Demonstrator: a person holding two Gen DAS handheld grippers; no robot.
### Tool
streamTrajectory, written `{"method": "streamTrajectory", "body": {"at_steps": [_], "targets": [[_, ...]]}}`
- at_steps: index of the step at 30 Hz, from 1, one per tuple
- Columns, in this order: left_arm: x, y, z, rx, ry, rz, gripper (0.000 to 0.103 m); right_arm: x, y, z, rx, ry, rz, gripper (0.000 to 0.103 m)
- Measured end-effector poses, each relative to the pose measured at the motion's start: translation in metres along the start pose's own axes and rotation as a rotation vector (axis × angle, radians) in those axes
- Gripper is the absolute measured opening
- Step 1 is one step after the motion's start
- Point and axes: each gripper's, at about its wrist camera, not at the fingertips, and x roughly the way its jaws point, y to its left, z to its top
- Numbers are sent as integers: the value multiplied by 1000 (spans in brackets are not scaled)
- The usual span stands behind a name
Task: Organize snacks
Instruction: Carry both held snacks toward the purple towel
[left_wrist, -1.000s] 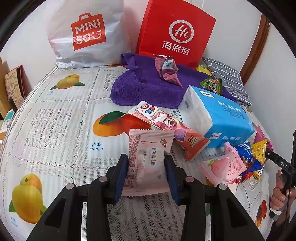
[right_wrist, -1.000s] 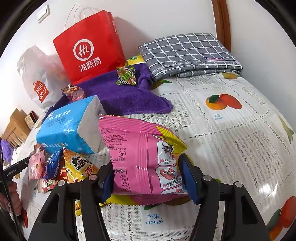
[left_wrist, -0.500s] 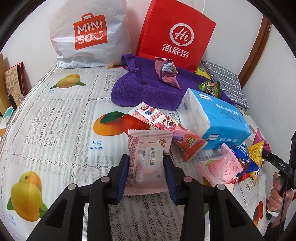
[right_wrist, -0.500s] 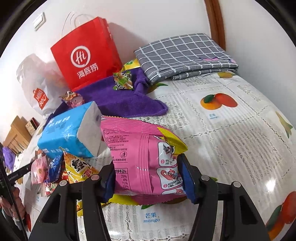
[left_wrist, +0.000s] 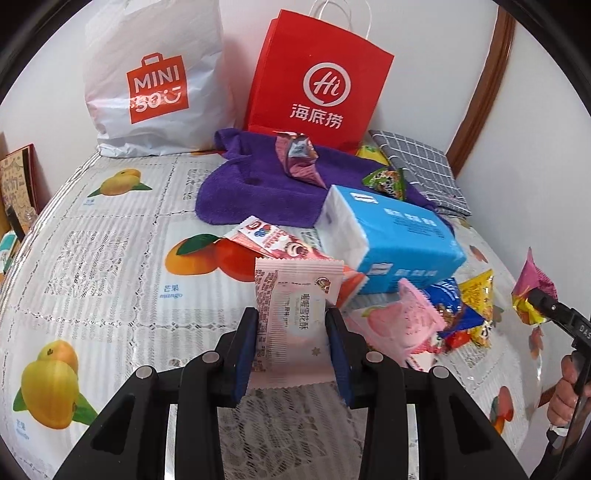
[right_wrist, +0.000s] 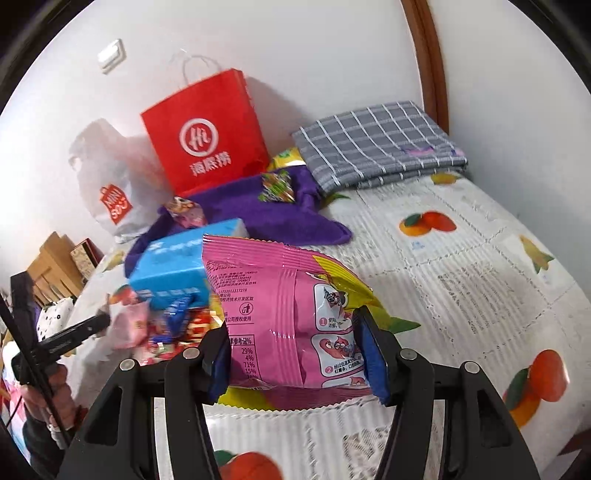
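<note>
My left gripper (left_wrist: 291, 317) is shut on a pale pink snack packet (left_wrist: 295, 295), which stands upright between the blue pads, lifted a little above the fruit-print tablecloth (left_wrist: 110, 258). My right gripper (right_wrist: 295, 332) is shut on a large pink and yellow chip bag (right_wrist: 273, 295), held clear of the cloth. A heap of small snack packs (left_wrist: 461, 314) lies beside a blue tissue pack (left_wrist: 399, 236). A red strip snack (left_wrist: 273, 240) lies just beyond the held packet. Two more snacks rest on the purple towel (left_wrist: 251, 184).
A red paper bag (left_wrist: 317, 81) and a white plastic bag (left_wrist: 155, 85) stand against the back wall. A folded grey checked cloth (right_wrist: 376, 147) lies at the back right corner. A hand (left_wrist: 561, 391) grips the other tool at the right edge.
The right gripper has risen with the pink chip bag, which now hangs above the cloth. The left gripper has lifted slightly with its pale pink packet.
</note>
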Motion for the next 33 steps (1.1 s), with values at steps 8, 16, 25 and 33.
{"method": "streamTrajectory", "body": {"at_steps": [8,16,25,33], "targets": [[-24,-15,-4,-8,-5,-13,35,-18,31,5,-63,-16,19,58],[-43,-38,15,-20,-8,-54,35,-21,53,15,-97,-13,33,58],[-49,-75,42,-9,2,-69,35,-27,68,38,-121,-13,34,58],[-46,-99,62,15,-2,-69,35,-23,73,57,-122,-14,54,58]]}}
